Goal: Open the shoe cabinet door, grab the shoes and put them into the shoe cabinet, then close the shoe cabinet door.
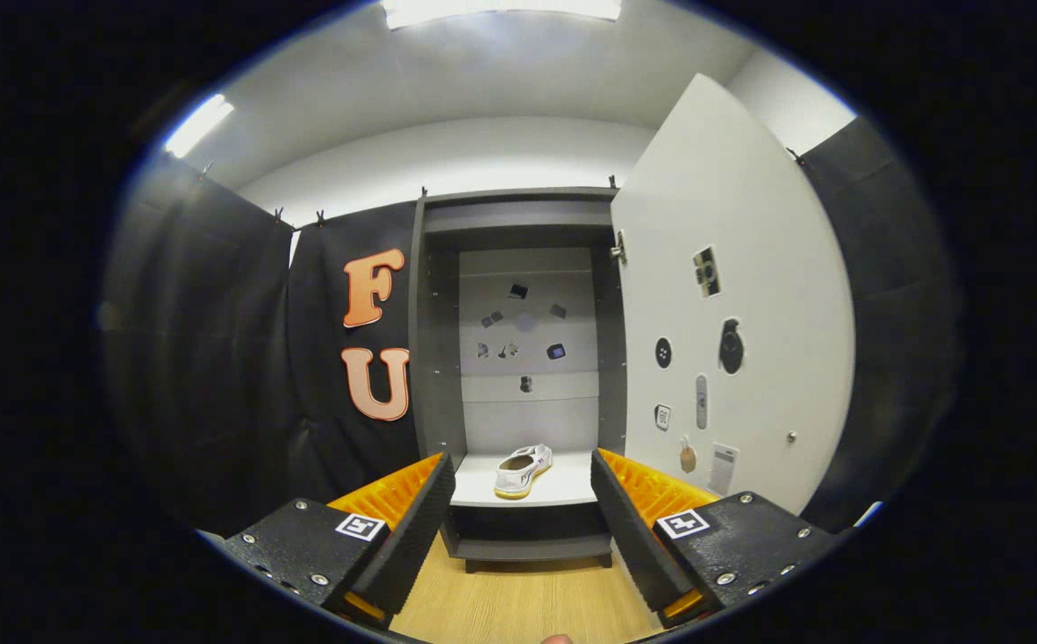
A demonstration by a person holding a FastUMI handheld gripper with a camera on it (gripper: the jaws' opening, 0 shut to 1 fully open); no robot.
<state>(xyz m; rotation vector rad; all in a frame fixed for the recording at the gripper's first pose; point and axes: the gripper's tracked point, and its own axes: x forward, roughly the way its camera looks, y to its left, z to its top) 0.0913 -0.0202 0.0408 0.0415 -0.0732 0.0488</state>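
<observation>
White shoe (523,470) lies on the lower shelf (563,490) inside the shoe cabinet (518,224), door (751,268) swung wide to the right; tongs (522,523) apart and empty, well short of it (placing looks done), so next comes reaching for the door to close it.

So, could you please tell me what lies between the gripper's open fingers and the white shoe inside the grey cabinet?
Nothing stands between them in the gripper view: past the open gripper come bare wooden floor, the grey cabinet's base and the white shelf where the white shoe rests.
</observation>
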